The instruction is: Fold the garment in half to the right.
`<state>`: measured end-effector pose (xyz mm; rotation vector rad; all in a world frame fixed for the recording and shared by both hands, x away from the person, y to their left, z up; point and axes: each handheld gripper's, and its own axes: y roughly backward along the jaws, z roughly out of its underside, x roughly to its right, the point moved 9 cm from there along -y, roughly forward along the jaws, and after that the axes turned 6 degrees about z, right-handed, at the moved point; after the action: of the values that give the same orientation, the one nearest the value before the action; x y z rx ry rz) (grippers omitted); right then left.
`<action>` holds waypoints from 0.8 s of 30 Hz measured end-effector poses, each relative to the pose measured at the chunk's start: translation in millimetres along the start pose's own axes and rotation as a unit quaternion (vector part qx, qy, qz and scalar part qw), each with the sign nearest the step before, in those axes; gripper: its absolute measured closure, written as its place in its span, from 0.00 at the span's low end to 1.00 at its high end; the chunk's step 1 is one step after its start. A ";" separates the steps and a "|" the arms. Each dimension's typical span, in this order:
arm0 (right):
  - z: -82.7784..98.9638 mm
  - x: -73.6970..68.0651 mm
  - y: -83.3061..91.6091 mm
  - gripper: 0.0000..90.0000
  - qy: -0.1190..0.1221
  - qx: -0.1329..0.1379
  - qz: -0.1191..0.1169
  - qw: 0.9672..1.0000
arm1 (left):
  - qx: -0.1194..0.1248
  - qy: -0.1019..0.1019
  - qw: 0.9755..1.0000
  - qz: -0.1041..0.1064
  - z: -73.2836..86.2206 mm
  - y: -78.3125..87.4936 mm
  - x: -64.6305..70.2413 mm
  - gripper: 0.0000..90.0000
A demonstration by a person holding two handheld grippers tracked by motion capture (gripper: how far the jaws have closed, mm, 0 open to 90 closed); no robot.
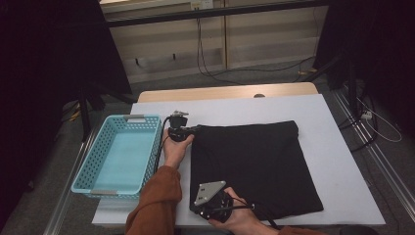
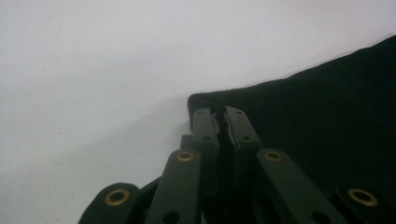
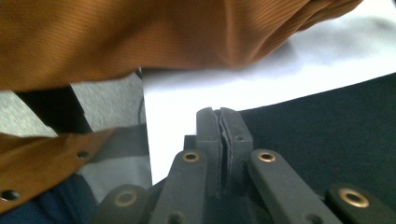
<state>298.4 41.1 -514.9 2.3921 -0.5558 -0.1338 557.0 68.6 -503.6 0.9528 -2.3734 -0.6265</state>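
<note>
Two grippers are working a folded black cloth (image 1: 252,166) lying on the white table cover (image 1: 337,147). At the cloth's far left corner, the left gripper (image 1: 194,130) is pinching the fabric, jaws nearly together on it. Near the front left corner, the right gripper (image 1: 195,208) is sitting with jaws pressed together; whether cloth is caught between them is unclear. Beside them, a turquoise basket (image 1: 98,147) is standing at the table's left edge.
</note>
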 end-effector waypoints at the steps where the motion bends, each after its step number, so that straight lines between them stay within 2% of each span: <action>1: -1.6 1.3 3.1 0.98 -0.004 0.006 -0.002 1.000 | 0.002 0.001 1.000 0.000 -0.9 0.1 0.2 0.94; 9: -8.3 17.9 28.7 0.98 -0.050 0.037 -0.001 0.998 | 0.001 0.001 1.000 0.002 -7.3 -3.7 7.2 0.94; 14: -3.4 28.3 39.3 0.98 -0.073 0.043 0.002 0.996 | 0.003 -0.011 1.000 0.010 -12.2 -6.8 17.3 0.94; 24: 21.0 20.7 53.8 0.98 -0.084 0.026 0.018 0.996 | 0.002 -0.010 1.000 0.011 -10.2 -10.6 20.8 0.94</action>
<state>293.0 -17.0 -495.9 2.4332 -0.6875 -0.3115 555.4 44.3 -496.2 0.9240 -2.4010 -0.6261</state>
